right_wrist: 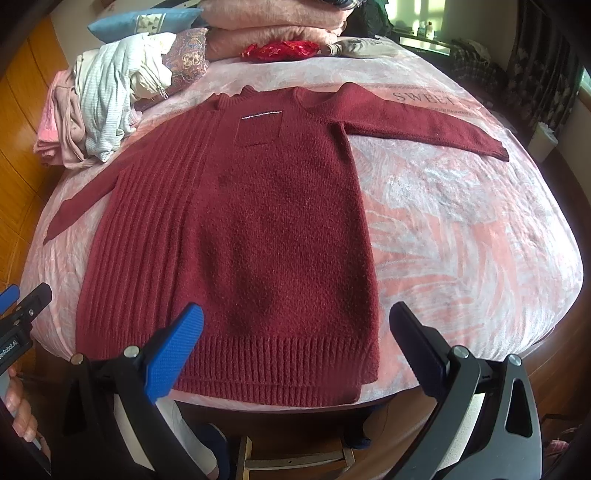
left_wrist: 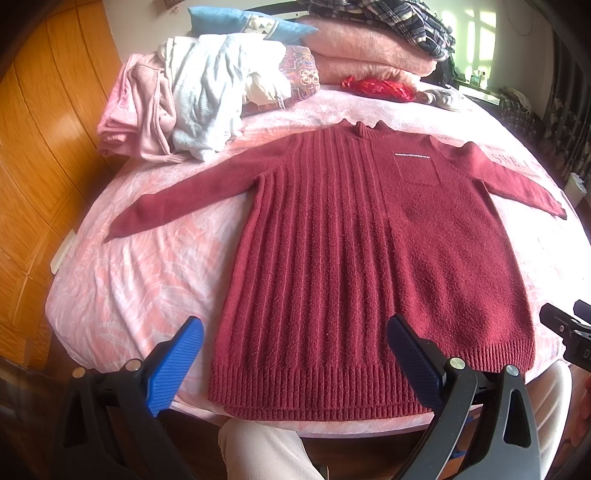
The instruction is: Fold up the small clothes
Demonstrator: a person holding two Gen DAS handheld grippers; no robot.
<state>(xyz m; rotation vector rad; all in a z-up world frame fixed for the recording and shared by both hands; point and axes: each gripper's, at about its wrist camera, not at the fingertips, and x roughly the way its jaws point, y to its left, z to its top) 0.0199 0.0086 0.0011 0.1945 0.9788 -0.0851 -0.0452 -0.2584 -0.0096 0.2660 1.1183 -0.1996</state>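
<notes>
A dark red knit sweater [left_wrist: 369,251] lies flat, front up, on the pink bedspread [left_wrist: 140,273], both sleeves spread out and the ribbed hem at the near edge. It also shows in the right wrist view [right_wrist: 258,229]. My left gripper [left_wrist: 295,332] is open and empty, hovering above the hem's left half. My right gripper [right_wrist: 295,321] is open and empty, hovering above the hem's right half. The tip of the right gripper shows at the right edge of the left wrist view [left_wrist: 569,328].
A pile of pink and white clothes [left_wrist: 177,110] sits at the bed's far left. Folded pink blankets [left_wrist: 369,51], a blue pillow [left_wrist: 243,26] and a red pouch [left_wrist: 380,86] lie at the far end. A wooden floor [left_wrist: 40,155] lies to the left.
</notes>
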